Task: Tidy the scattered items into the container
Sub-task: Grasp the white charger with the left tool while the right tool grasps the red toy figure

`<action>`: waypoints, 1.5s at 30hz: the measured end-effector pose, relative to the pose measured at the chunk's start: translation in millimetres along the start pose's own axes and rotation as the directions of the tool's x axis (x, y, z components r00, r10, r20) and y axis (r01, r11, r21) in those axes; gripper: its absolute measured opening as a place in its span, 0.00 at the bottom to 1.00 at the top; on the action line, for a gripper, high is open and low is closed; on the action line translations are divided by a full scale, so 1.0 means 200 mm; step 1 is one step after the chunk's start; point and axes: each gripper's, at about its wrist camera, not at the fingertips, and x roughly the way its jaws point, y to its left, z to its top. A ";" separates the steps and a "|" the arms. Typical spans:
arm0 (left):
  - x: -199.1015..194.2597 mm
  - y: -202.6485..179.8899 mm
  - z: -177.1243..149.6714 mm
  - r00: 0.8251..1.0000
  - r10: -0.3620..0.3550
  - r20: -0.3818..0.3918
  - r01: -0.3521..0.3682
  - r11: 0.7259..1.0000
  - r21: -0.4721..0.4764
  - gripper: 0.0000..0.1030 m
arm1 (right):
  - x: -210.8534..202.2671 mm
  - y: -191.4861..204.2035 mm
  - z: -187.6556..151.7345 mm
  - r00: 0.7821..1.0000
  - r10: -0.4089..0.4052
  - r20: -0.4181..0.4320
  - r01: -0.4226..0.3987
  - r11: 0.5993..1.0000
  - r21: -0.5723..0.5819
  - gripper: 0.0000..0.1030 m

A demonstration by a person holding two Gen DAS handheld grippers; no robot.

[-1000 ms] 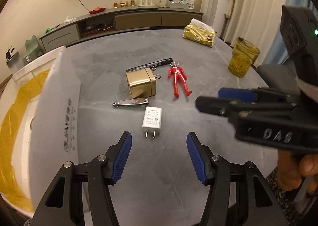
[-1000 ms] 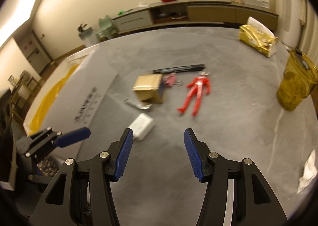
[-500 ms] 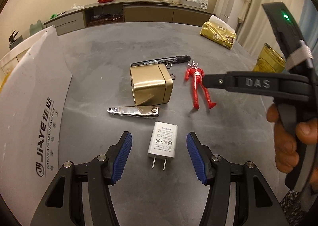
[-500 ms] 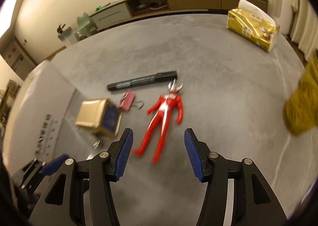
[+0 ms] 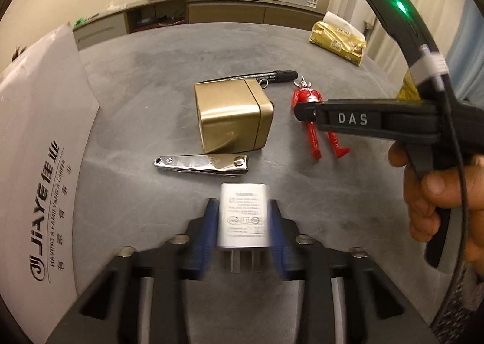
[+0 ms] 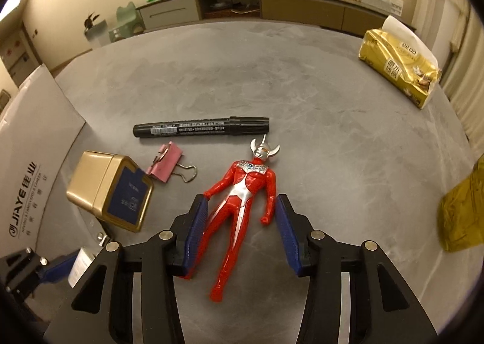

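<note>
Tin (image 5: 231, 115) showing brushed gold metal; clipper (image 5: 201, 164) gleaming chrome; figure (image 6: 242, 196) shining glossy red plastic; table (image 6: 332, 132) looking matt grey.

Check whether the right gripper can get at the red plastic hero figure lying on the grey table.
Probably yes: the right gripper is open, its blue fingers flanking the red plastic hero figure, with nothing between them. The pink binder clip lies clear to the side.

Blur and occlusion

The left gripper (image 5: 243, 233) is blurring around the white charger (image 5: 243, 218); the gold tin (image 5: 231, 115) is hiding most of the black marker (image 5: 273, 75).
</note>
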 end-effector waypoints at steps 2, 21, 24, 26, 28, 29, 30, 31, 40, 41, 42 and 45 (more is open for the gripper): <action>-0.01 0.00 -0.01 1.000 -0.002 0.008 0.002 1.000 0.007 0.30 | 0.00 0.00 0.00 1.000 -0.003 -0.002 0.003 1.000 0.014 0.46; -0.15 0.05 -0.03 0.999 -0.001 0.043 0.004 0.998 -0.058 0.30 | -0.12 -0.02 -0.01 0.998 0.069 -0.004 -0.069 0.992 0.103 0.09; -0.18 0.07 -0.04 0.999 0.000 0.048 0.004 0.997 -0.071 0.30 | -0.15 -0.04 -0.03 0.993 0.115 0.011 -0.116 0.986 0.118 0.42; -0.18 0.08 -0.05 0.999 -0.003 0.048 0.007 0.997 -0.078 0.30 | -0.14 -0.03 -0.07 0.992 0.124 -0.004 -0.123 0.986 0.114 0.47; -0.18 0.09 -0.06 0.999 -0.007 0.043 0.010 0.997 -0.080 0.30 | -0.10 0.01 -0.11 0.993 0.108 -0.045 -0.104 0.992 0.076 0.47; -0.17 0.09 -0.06 0.999 -0.010 0.038 0.013 0.997 -0.082 0.30 | -0.11 0.05 -0.13 0.998 0.067 -0.021 -0.066 0.997 0.025 0.44; -0.17 0.09 -0.07 0.999 -0.014 0.033 0.016 0.996 -0.086 0.30 | -0.11 0.10 -0.14 1.000 0.000 -0.017 -0.001 0.999 -0.044 0.29; -0.16 0.10 -0.07 0.999 -0.018 0.029 0.021 0.996 -0.089 0.30 | -0.10 0.12 -0.14 1.000 -0.017 -0.016 0.016 0.997 -0.069 0.27; -0.22 0.12 -0.07 0.998 -0.024 0.053 0.029 0.995 -0.099 0.30 | -0.23 0.10 -0.13 0.997 0.067 0.046 -0.068 0.997 0.030 0.26; -0.23 0.12 -0.07 0.998 -0.023 0.053 0.028 0.995 -0.098 0.30 | -0.24 0.09 -0.13 0.995 0.084 0.047 -0.086 0.995 0.045 0.26; -0.23 0.12 -0.07 0.998 -0.021 0.054 0.026 0.995 -0.098 0.30 | -0.25 0.09 -0.13 0.994 0.097 0.045 -0.099 0.993 0.056 0.26; -0.25 0.11 -0.07 0.998 -0.014 0.057 0.019 0.995 -0.096 0.30 | -0.26 0.09 -0.13 0.992 0.120 0.041 -0.123 0.990 0.070 0.26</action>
